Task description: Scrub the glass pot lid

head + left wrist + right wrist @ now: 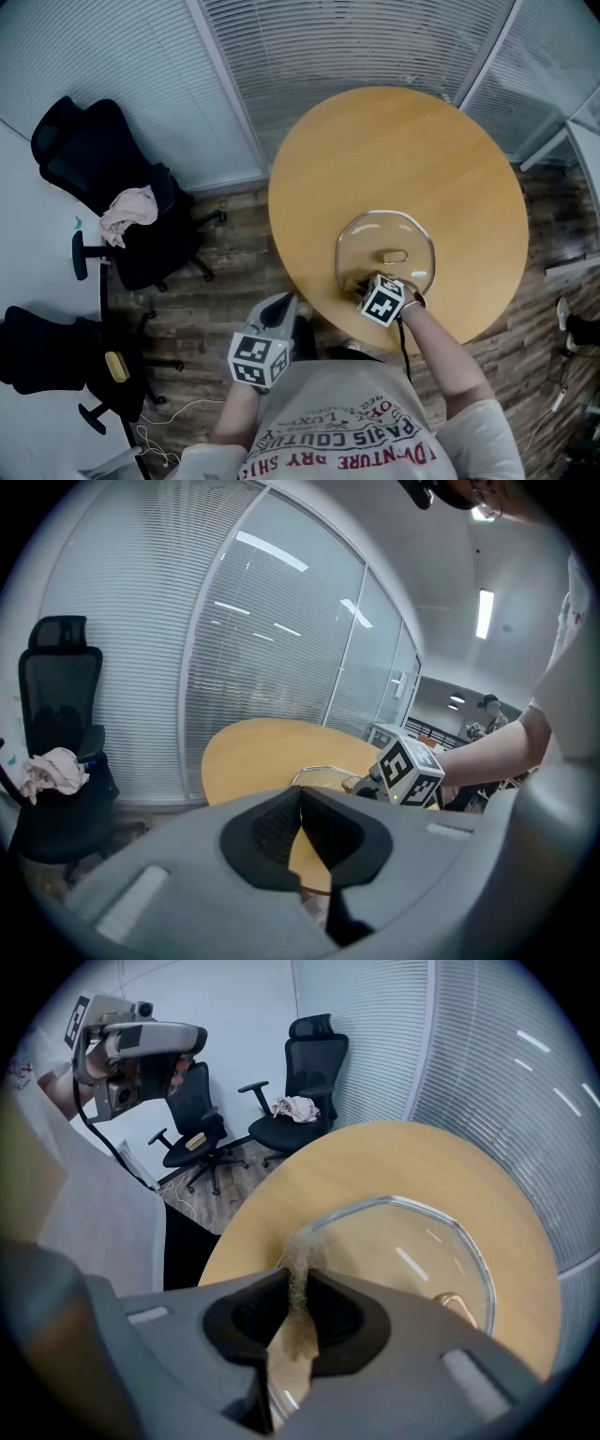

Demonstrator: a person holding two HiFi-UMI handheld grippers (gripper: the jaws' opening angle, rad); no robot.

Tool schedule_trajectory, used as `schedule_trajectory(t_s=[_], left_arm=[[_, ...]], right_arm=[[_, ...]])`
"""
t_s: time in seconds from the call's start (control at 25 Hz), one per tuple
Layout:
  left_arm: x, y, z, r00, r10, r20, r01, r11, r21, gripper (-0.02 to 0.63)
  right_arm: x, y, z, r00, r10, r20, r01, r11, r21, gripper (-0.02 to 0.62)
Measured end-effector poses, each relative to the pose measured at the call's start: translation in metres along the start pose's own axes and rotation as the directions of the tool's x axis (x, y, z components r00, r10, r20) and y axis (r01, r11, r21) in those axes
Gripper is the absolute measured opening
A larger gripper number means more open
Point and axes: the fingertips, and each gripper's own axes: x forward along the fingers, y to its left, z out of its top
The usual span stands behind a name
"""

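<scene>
The glass pot lid [386,246] lies flat on the round wooden table [394,150], near its front edge, with a metal handle [395,256] at its centre. My right gripper [363,282] is over the lid's near-left rim, shut on a tan scrub pad [298,1309] whose frayed top touches the lid [403,1246]. My left gripper [285,304] hangs off the table's left front edge, above the floor, jaws shut with nothing between them. In the left gripper view [302,819] the lid [323,776] and the right gripper's marker cube [409,772] lie ahead.
Two black office chairs [112,169] stand on the wood floor at the left, one with a pink cloth [128,208] on its seat. Blinds and a glass wall [356,37] run behind the table. A cable [159,427] lies on the floor.
</scene>
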Motion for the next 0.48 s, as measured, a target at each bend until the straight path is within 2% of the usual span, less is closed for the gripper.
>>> schedule_trajectory(t_s=[0.24, 0.48], left_arm=[[-0.002, -0.021, -0.014, 1.0, 0.005, 0.013, -0.005, 1.0, -0.025, 0.008], [0.007, -0.046, -0.023, 1.0, -0.009, 0.012, 0.009, 1.0, -0.025, 0.008]], right_arm=[[-0.005, 0.021, -0.023, 0.999, 0.036, 0.023, -0.034, 0.996, -0.084, 0.061], [-0.012, 0.025, -0.043, 0.998, 0.044, 0.047, -0.04, 0.996, -0.082, 0.061]])
